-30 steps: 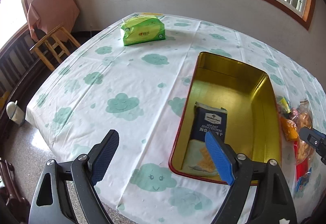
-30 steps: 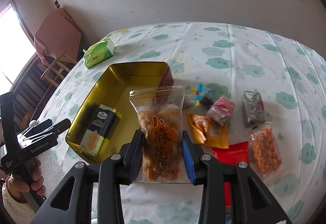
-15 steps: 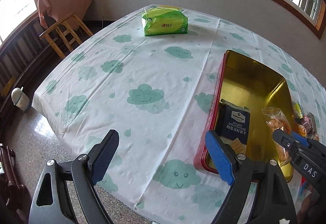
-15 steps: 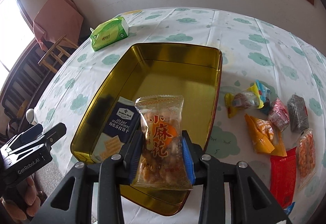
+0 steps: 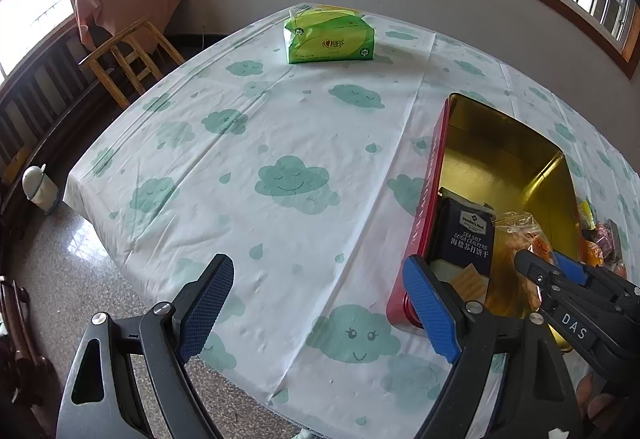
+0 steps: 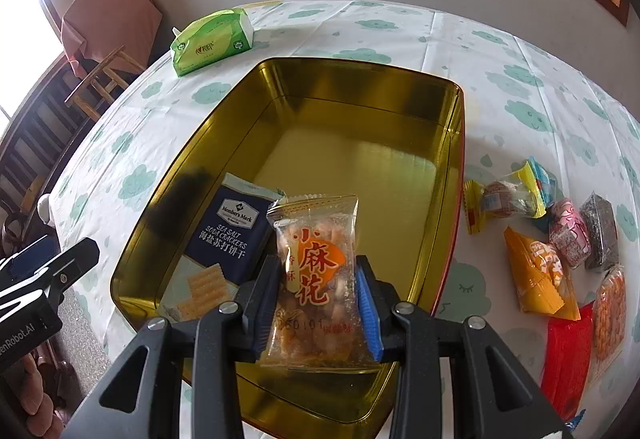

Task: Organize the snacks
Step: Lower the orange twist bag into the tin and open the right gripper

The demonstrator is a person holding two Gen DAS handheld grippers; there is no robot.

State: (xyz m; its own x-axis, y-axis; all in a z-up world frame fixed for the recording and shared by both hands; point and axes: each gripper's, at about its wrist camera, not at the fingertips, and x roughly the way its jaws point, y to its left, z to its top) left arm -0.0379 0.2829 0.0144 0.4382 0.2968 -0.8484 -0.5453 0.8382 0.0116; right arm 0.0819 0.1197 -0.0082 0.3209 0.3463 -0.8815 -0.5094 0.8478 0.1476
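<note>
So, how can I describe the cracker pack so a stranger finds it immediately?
Look inside the gold tin on the cloud-print tablecloth. The cracker pack lies in its near left corner, the only dark navy packet, printed "Sea Salt Soda Crackers".

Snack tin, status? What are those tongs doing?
Right tongs shut on twist pack, over tin. Left tongs open, idle. Crackers inside; nothing blocking.

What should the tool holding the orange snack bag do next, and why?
Probably lower a little and let go. The right tool is shut on the fried twist snack bag, which hangs over the gold tin, right beside the sea salt cracker pack already lying inside. The tin floor beneath looks bare, so the bag should land flat there.
</note>
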